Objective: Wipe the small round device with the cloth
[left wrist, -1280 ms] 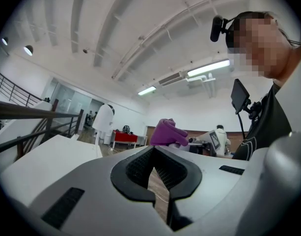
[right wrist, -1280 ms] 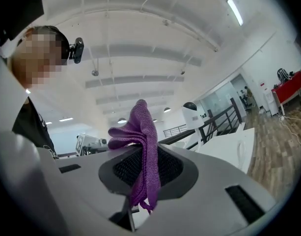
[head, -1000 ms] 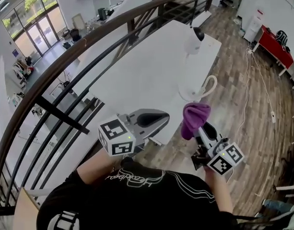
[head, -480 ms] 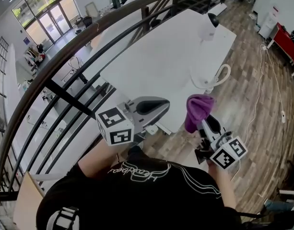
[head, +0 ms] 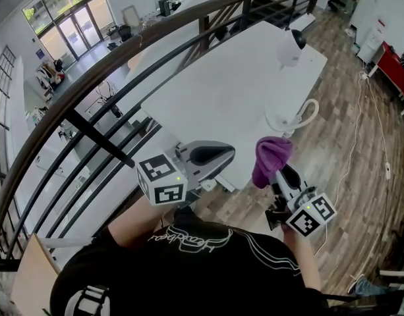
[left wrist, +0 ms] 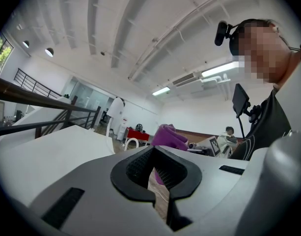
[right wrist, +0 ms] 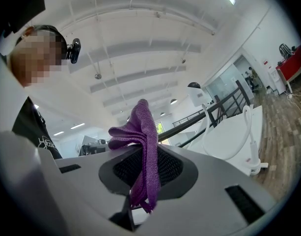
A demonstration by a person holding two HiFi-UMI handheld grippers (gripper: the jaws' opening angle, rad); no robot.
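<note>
White table (head: 215,91) bears a white, black-faced round device (head: 290,48).

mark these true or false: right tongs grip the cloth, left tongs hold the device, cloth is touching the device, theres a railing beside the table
1. The right tongs are shut on the purple woven cloth. True.
2. The left tongs hold the small round white device. False: they are shut with nothing between them, and the device stands at the far end of the white table.
3. The cloth is touching the device. False: it is held off the table's near edge, well apart from the device.
4. A dark curved railing runs beside the table. True.
</note>
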